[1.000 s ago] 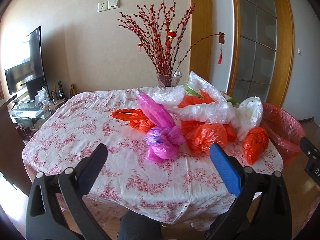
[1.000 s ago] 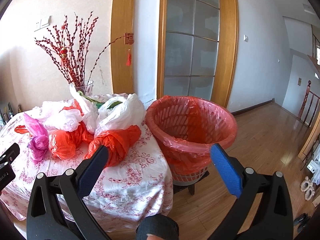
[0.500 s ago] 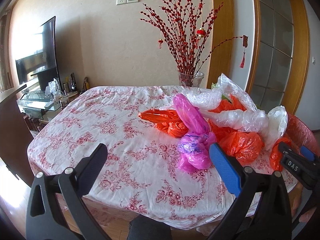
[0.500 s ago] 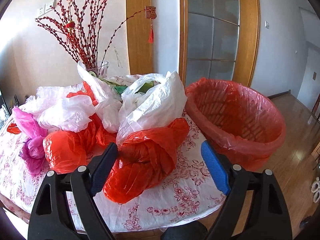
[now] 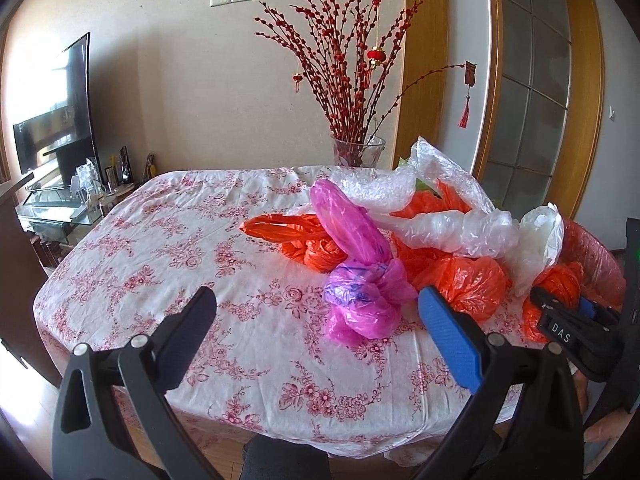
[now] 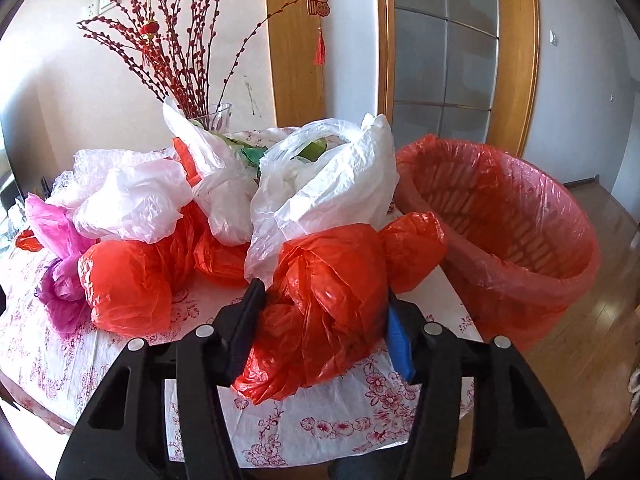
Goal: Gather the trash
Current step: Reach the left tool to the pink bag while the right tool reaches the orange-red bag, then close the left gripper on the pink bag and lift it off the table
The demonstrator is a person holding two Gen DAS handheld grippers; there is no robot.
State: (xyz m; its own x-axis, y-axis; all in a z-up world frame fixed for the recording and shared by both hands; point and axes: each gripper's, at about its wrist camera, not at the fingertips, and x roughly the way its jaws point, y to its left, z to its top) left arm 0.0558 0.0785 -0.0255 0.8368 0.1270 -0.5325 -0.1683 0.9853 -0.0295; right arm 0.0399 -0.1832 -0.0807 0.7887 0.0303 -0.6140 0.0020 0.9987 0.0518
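A pile of knotted plastic bags lies on the flowered tablecloth (image 5: 160,260). My right gripper (image 6: 324,296) is at the near end of the pile, its jaws closing, with a red bag (image 6: 332,256) filling the gap and bulging against both pads. A white bag (image 6: 320,184) leans on that red bag from behind. The red-lined basket (image 6: 560,280) stands just right of the table edge. My left gripper (image 5: 316,296) hovers open over the table's front, empty, with a pink bag (image 5: 360,300) just beyond its fingers. The right gripper (image 5: 568,320) shows at that view's right edge.
Another red bag (image 6: 128,280) and clear bags (image 5: 448,232) make up the rest of the pile. A glass vase (image 5: 358,152) of red branches stands at the table's far side. A TV (image 5: 52,112) is at the left. Wooden floor (image 6: 580,352) lies right of the basket.
My right gripper moved left and down from the basket to the near red bag and narrowed its jaws around it. In the left view the table drew slightly nearer and the right gripper came in.
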